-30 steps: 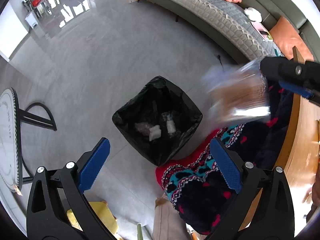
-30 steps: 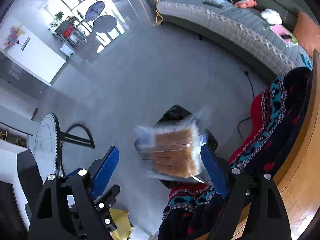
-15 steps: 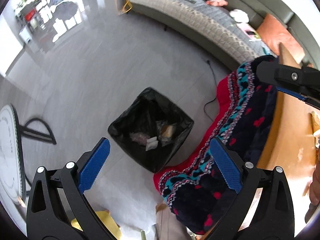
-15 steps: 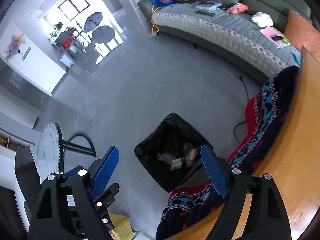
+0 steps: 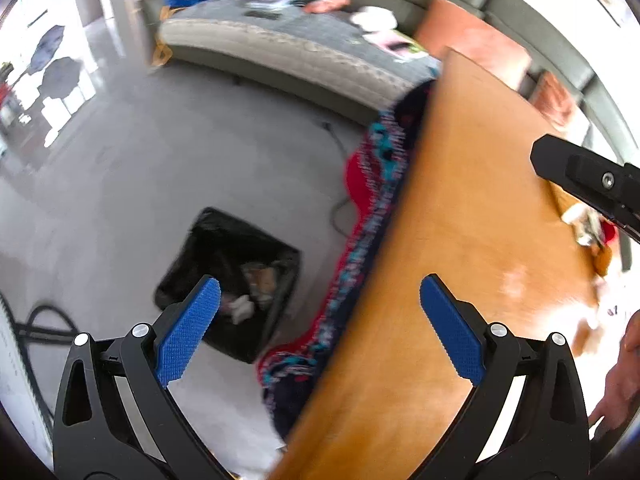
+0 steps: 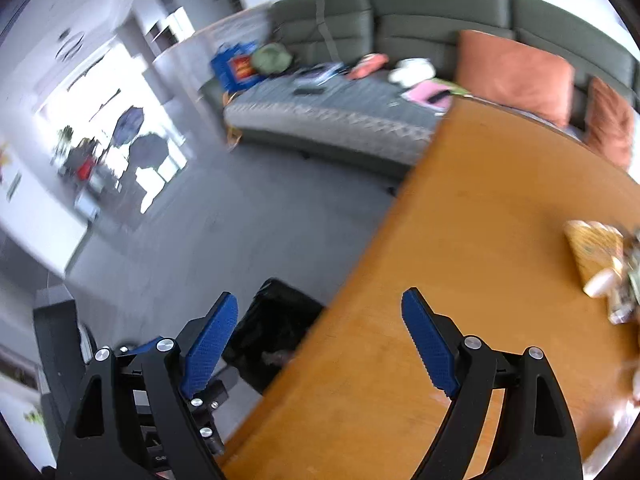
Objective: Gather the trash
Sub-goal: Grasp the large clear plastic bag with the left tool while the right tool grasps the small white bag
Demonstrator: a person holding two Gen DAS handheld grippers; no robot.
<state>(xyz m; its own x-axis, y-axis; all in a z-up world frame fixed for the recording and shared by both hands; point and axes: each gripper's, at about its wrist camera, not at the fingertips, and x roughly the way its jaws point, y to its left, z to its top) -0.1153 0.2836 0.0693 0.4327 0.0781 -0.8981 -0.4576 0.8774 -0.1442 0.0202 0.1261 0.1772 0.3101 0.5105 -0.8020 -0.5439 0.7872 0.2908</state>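
Left wrist view: the bin (image 5: 236,280), lined with a black bag, stands on the grey floor beside the wooden table (image 5: 460,240). Its open mouth faces up; pale scraps and wrappers (image 5: 256,284) lie inside. The left gripper (image 5: 316,312) points steeply down over the table edge, blue pads spread wide with nothing between them. One pad sits over the bin, the other over the table top. A patterned red, blue and dark blanket (image 5: 360,248) hangs off the table edge just beside the bin. The tip of the right gripper (image 5: 592,180) enters from the right.

Right wrist view: the right gripper (image 6: 320,340) also tilts down, jaws spread and empty. The bin (image 6: 276,332) shows partly behind the table (image 6: 480,240) edge. More trash (image 6: 600,260), a yellowish packet and blurred items, lies near the far right of the table. A grey sofa (image 6: 360,120) with orange cushions (image 6: 516,72) stands beyond. Motion blur makes all labels unreadable.
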